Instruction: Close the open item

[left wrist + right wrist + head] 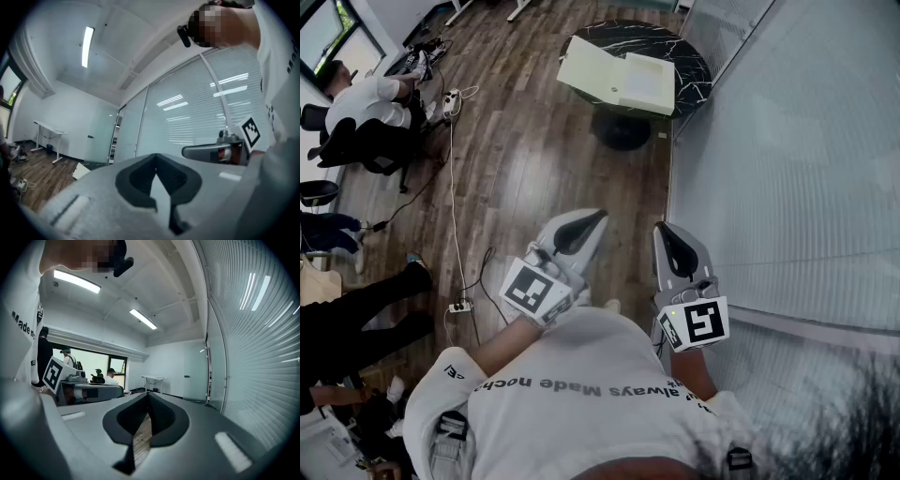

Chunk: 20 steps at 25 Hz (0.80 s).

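Left gripper [579, 228] and right gripper [674, 246] are pressed closed, empty. The head view shows the open box [619, 77] whole, well beyond their fingers.

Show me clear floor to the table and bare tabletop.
Bare floor runs to the table between the white cable, left, and the glass wall, right. The open box leaves only the table's far and right rim free. Left of the cable is crowded: power strip, chairs, people.

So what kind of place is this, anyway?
Probably an office: wood floor, a glass wall with blinds, a person seated in an office chair, and a round black table with an open white box.
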Available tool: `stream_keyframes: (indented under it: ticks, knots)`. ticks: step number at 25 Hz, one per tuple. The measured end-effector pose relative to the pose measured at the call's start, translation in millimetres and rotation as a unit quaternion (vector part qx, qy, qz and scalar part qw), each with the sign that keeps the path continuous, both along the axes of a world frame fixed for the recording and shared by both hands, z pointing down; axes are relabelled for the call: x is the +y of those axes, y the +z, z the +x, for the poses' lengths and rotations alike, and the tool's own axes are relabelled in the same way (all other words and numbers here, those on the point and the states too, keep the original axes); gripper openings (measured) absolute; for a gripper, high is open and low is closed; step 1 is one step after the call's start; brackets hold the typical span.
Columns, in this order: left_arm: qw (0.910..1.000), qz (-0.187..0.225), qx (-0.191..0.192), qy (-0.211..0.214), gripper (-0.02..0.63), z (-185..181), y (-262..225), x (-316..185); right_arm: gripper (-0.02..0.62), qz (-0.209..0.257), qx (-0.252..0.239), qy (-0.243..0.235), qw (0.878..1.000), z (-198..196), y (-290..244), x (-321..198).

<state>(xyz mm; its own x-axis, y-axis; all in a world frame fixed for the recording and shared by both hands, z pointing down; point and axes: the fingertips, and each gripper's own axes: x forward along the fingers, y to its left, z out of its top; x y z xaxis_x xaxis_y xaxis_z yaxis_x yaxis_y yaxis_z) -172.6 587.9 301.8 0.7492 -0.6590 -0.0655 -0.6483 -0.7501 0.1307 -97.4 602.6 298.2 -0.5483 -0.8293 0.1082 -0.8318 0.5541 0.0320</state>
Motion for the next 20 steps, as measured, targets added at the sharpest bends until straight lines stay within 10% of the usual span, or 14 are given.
stream_keyframes:
  ticks: [20]
  knots:
    - [0.9998,-0.018,-0.007,-0.003,0.003,15,21,-58,0.002,-0.006,-0.013,-0.007,1.000,13,23,-58]
